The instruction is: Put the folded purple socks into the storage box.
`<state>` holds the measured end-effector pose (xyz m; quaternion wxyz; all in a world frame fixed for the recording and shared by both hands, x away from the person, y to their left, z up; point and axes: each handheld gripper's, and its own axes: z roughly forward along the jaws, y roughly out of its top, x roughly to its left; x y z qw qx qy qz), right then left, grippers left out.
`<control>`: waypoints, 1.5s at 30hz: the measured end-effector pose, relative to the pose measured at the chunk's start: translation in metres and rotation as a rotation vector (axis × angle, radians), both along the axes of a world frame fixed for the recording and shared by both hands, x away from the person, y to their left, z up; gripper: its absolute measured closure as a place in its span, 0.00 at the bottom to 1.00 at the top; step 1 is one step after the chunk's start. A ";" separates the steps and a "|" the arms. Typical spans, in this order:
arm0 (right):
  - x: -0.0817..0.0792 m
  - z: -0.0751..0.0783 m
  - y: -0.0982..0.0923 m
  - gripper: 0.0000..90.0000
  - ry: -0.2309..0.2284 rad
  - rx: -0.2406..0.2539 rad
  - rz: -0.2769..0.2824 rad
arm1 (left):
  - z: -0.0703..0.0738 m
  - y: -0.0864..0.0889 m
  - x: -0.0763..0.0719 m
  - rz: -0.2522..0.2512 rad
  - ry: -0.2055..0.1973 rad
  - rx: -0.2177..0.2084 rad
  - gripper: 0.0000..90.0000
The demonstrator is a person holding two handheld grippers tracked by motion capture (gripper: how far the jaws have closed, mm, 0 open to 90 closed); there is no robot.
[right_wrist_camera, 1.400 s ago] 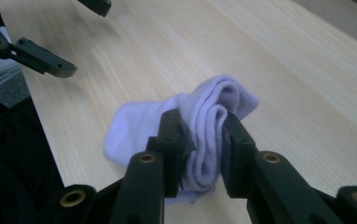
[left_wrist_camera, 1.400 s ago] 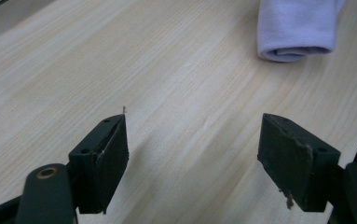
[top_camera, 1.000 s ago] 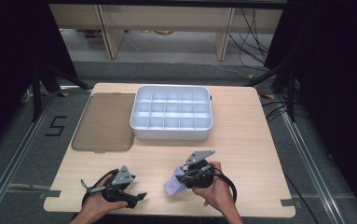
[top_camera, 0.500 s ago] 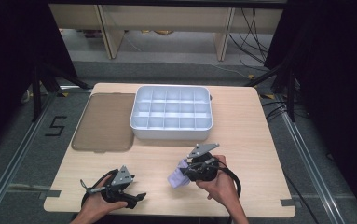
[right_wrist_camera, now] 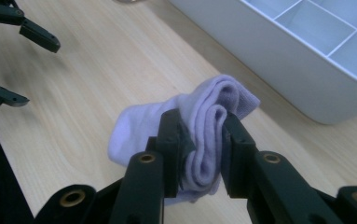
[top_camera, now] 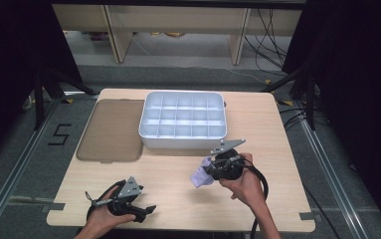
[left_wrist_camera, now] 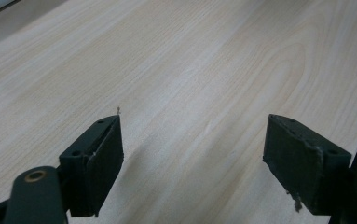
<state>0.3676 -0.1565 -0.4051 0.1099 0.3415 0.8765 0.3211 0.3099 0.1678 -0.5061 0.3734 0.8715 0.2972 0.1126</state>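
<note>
Folded sock (right_wrist_camera: 204, 135) in right gripper (right_wrist_camera: 203, 154)

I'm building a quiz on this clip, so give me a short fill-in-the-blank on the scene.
1. The right gripper is shut on a folded lilac ____.
2. The left gripper has its jaws ____, with nothing between them.
3. The white organiser box is divided into many ____.
4. The brown lid lies flat on the ____, beside the box.

Missing words: sock; open; compartments; table
</note>
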 end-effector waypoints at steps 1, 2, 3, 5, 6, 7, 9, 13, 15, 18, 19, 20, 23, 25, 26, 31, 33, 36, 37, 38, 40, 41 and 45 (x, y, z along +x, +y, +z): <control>0.001 0.002 -0.001 0.81 0.007 -0.004 -0.017 | 0.000 0.000 0.000 -0.001 0.003 -0.006 0.21; 0.002 0.003 -0.002 0.81 0.004 -0.007 -0.006 | 0.000 -0.001 -0.001 0.005 0.002 -0.017 0.21; 0.004 0.004 -0.003 0.81 -0.010 -0.006 -0.009 | 0.001 0.000 0.000 -0.006 -0.006 0.003 0.21; 0.005 0.009 -0.005 0.81 0.000 -0.020 -0.031 | 0.001 0.000 0.000 -0.005 -0.006 0.004 0.21; 0.006 0.010 -0.006 0.81 0.000 -0.014 -0.022 | 0.001 0.000 -0.001 -0.004 -0.002 0.000 0.21; 0.008 0.011 -0.006 0.81 -0.016 -0.010 -0.029 | 0.000 -0.001 -0.001 -0.003 0.000 -0.005 0.21; 0.010 0.015 -0.008 0.81 -0.021 -0.029 -0.021 | 0.001 0.000 0.000 -0.010 -0.001 -0.002 0.21; 0.016 0.023 -0.010 0.81 -0.020 -0.041 -0.035 | 0.001 0.001 0.000 0.001 0.010 -0.014 0.22; 0.019 0.027 -0.011 0.81 -0.020 -0.046 -0.043 | 0.002 0.002 0.001 -0.010 0.002 -0.007 0.22; 0.025 0.033 -0.013 0.81 -0.025 -0.067 -0.043 | 0.001 0.001 0.001 0.003 0.008 -0.002 0.22; 0.028 0.035 -0.013 0.81 -0.030 -0.072 -0.048 | 0.002 0.001 0.000 0.002 0.005 -0.005 0.22; 0.030 0.037 -0.014 0.81 -0.041 -0.078 -0.046 | 0.001 0.001 0.000 0.000 0.005 -0.008 0.22; 0.036 0.043 -0.015 0.81 -0.036 -0.078 -0.061 | 0.001 0.000 -0.001 0.005 0.018 -0.018 0.22; 0.040 0.046 -0.015 0.81 -0.044 -0.083 -0.073 | 0.001 0.000 -0.001 0.008 0.018 -0.019 0.22; 0.042 0.048 -0.016 0.81 -0.041 -0.084 -0.069 | 0.001 0.000 -0.001 0.011 0.020 -0.021 0.22; 0.054 0.057 -0.017 0.81 -0.059 -0.101 -0.085 | 0.001 0.000 -0.001 0.011 0.014 -0.015 0.22; 0.059 0.060 -0.017 0.81 -0.059 -0.098 -0.095 | 0.001 0.000 -0.001 0.013 0.019 -0.023 0.22; 0.068 0.063 -0.016 0.81 -0.065 -0.104 -0.106 | 0.001 0.000 -0.001 0.011 0.020 -0.023 0.22; 0.070 0.063 -0.016 0.81 -0.063 -0.101 -0.107 | 0.001 0.000 -0.001 0.013 0.020 -0.025 0.22; 0.072 0.064 -0.016 0.81 -0.062 -0.106 -0.106 | 0.001 0.000 -0.001 0.014 0.016 -0.020 0.22; 0.077 0.065 -0.014 0.81 -0.058 -0.116 -0.109 | 0.002 0.000 -0.001 0.013 0.014 -0.024 0.22; 0.079 0.066 -0.013 0.81 -0.060 -0.113 -0.121 | 0.002 0.001 -0.001 0.011 0.011 -0.008 0.22; 0.093 0.069 -0.012 0.81 -0.064 -0.126 -0.137 | 0.002 0.001 -0.001 0.006 0.002 -0.011 0.22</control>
